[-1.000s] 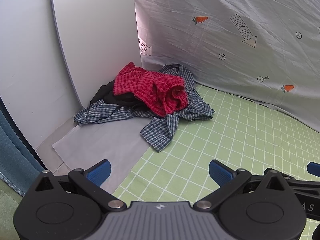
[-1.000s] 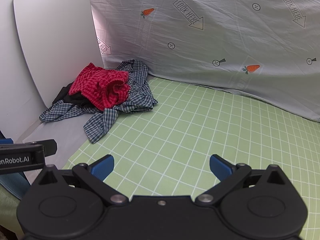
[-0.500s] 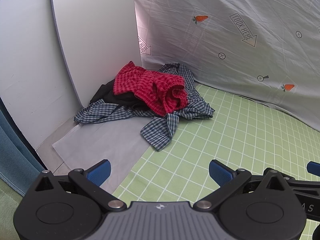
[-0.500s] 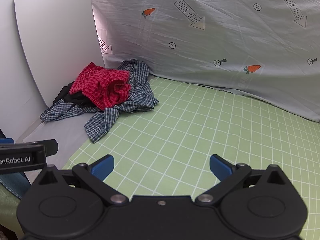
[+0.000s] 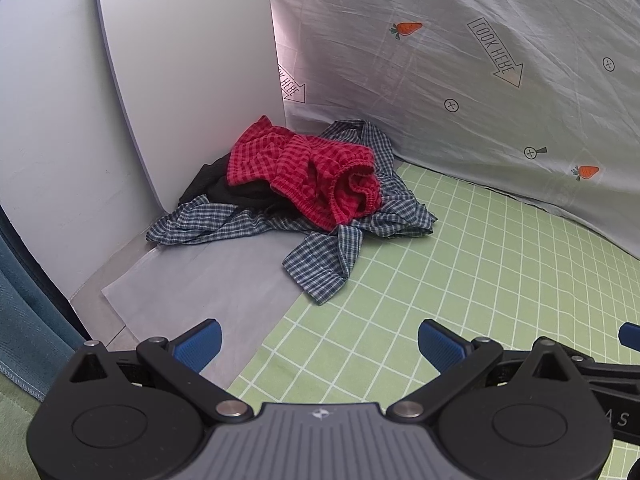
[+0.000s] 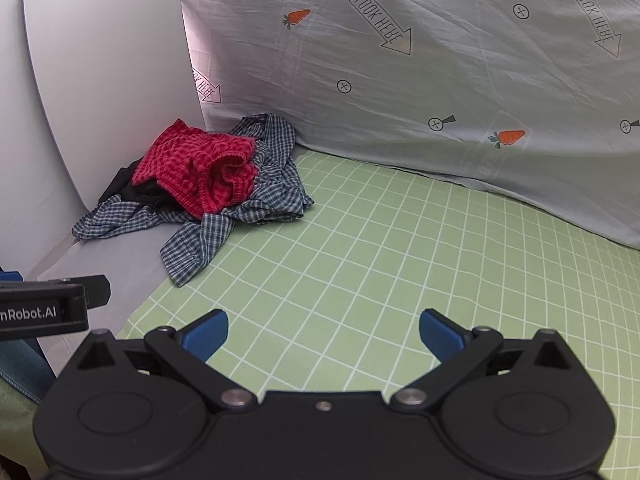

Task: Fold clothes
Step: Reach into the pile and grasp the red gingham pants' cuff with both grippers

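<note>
Here a heap of clothes is seen in the far left corner, where the white rounded panel (image 5: 192, 92) meets the pale grey hanging sheet printed with carrots and "LOOK HERE" arrows (image 5: 500, 80). A red-and-dark checked knit garment (image 5: 316, 176) is piled on top, crumpled. A blue-and-white plaid shirt (image 5: 320, 256) is spread beneath it, one part trailing toward the cameras onto the light green cloth with a white grid (image 5: 480, 272). A black garment (image 5: 224, 188) is tucked at the left of the heap, against the panel. Part of the heap rests on a plain grey sheet (image 5: 208, 280) beside the green cloth.

The left gripper (image 5: 318, 342) is held low over the edge between grey sheet and green cloth, its blue-padded fingers (image 5: 198, 342) spread wide apart, nothing between them. The right gripper (image 6: 324, 334) is held over the green cloth, fingers (image 6: 442, 336) likewise spread wide and empty. Both are well apart from the heap. In the right wrist view the same red garment (image 6: 200, 168) and plaid shirt (image 6: 196, 252) are seen at far left.
</note>
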`<state>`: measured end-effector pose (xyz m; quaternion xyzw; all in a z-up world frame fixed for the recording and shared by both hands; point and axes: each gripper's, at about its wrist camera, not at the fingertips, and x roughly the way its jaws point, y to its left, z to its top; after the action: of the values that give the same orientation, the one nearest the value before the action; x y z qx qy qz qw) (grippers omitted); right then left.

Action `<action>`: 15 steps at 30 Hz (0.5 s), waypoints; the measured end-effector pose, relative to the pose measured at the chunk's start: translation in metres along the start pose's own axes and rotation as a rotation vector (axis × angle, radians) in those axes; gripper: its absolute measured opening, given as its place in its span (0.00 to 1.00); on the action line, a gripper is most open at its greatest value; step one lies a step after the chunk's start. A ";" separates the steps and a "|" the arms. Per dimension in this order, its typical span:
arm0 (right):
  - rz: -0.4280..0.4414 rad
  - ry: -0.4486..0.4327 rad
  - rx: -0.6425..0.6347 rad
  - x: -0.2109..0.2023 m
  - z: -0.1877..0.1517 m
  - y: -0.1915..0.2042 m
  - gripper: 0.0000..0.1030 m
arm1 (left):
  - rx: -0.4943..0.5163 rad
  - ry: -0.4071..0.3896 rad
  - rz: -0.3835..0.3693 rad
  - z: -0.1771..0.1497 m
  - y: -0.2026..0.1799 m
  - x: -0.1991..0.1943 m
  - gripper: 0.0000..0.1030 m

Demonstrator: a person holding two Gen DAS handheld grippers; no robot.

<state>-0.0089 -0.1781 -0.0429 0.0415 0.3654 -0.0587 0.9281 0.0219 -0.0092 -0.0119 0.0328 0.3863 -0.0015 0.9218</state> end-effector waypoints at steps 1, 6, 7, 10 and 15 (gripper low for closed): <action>-0.001 0.002 0.000 0.004 0.002 -0.001 1.00 | -0.005 0.006 0.000 0.002 0.001 0.004 1.00; -0.042 0.001 -0.036 0.026 0.012 -0.003 1.00 | -0.049 0.041 0.033 0.018 0.006 0.032 1.00; -0.046 0.004 -0.039 0.033 0.016 -0.003 1.00 | -0.058 0.049 0.039 0.021 0.008 0.037 1.00; -0.057 0.015 -0.049 0.053 0.028 -0.004 1.00 | -0.085 0.070 0.058 0.030 0.011 0.054 1.00; -0.071 0.037 -0.060 0.091 0.050 -0.003 1.00 | -0.150 0.107 0.044 0.051 0.019 0.096 1.00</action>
<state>0.0908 -0.1947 -0.0689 0.0019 0.3852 -0.0801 0.9194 0.1263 0.0092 -0.0437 -0.0280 0.4333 0.0494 0.8995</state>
